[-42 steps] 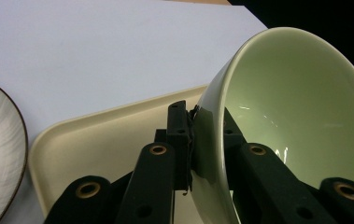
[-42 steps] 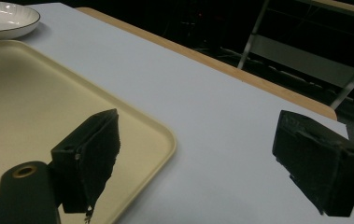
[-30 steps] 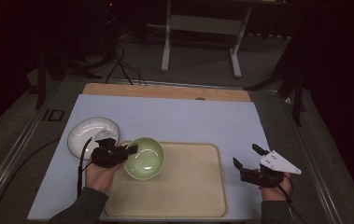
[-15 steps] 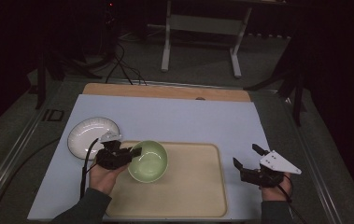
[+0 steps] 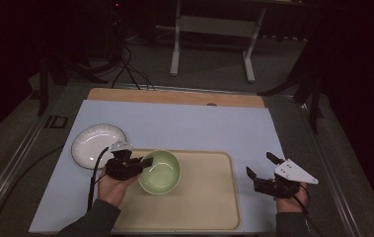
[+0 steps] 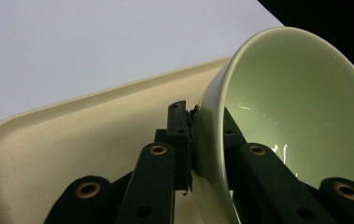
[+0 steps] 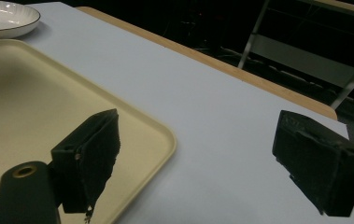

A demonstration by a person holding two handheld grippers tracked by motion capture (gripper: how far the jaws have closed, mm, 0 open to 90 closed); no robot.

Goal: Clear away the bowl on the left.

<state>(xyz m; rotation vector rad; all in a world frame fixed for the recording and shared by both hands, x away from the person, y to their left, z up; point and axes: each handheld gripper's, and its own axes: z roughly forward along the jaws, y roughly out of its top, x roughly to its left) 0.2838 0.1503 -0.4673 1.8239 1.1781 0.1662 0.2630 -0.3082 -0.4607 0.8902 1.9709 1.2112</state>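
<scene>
A pale green bowl (image 5: 161,173) is over the left part of the cream tray (image 5: 209,200). My left gripper (image 5: 142,163) is shut on the bowl's left rim. In the left gripper view one jaw presses the outside of the bowl (image 6: 296,107) and the other the inside, with the tray (image 6: 72,135) beneath. I cannot tell whether the bowl's base touches the tray. My right gripper (image 5: 259,164) stands open just off the tray's right edge, above the blue-grey mat. Nothing is between its jaws (image 7: 198,135).
A white plate (image 5: 98,144) lies on the mat left of the tray and shows far off as the plate (image 7: 6,16) in the right gripper view. A wooden strip (image 5: 174,96) runs along the table's far edge. A metal stand (image 5: 211,29) is on the floor beyond.
My left gripper has carried the bowl a little to the right and nearer the person, further over the tray. The right gripper has stayed where it was.
</scene>
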